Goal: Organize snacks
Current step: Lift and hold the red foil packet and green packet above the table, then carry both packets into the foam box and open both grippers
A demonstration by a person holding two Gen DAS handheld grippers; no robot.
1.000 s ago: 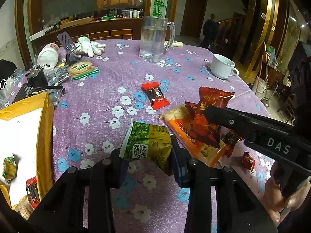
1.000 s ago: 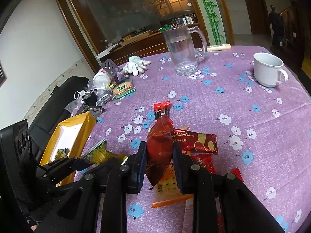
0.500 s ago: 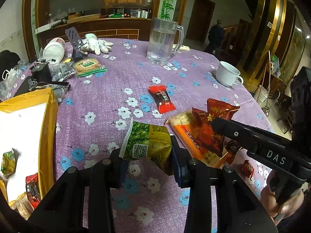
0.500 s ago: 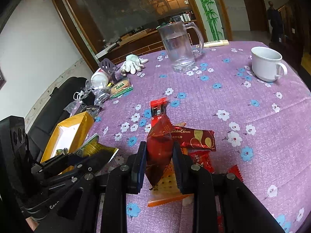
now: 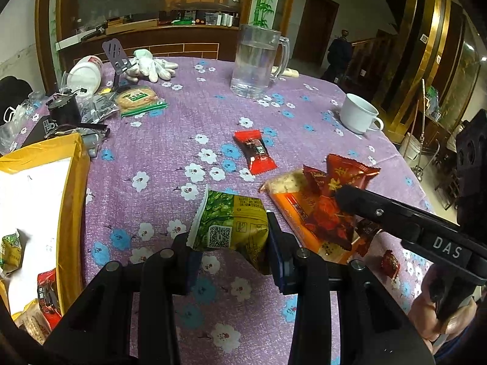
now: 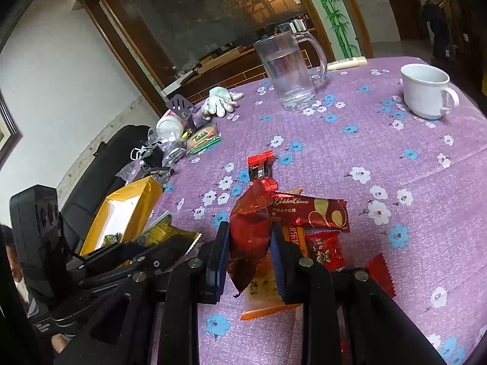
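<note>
Nothing much has moved: left tool still clamps the green snack pack, right tool the dark red packet, both above the bench.

My left gripper tilts downward, its two fingers pressed in from either side on a green and yellow snack packet lifted clear of the surface. My right gripper angles down likewise, jaws nearly together and pinching a dark red snack packet that hangs between the pads. My right hand wraps its handle at the lower edge, though only partly seen, so the grip there is probably firm.
</note>
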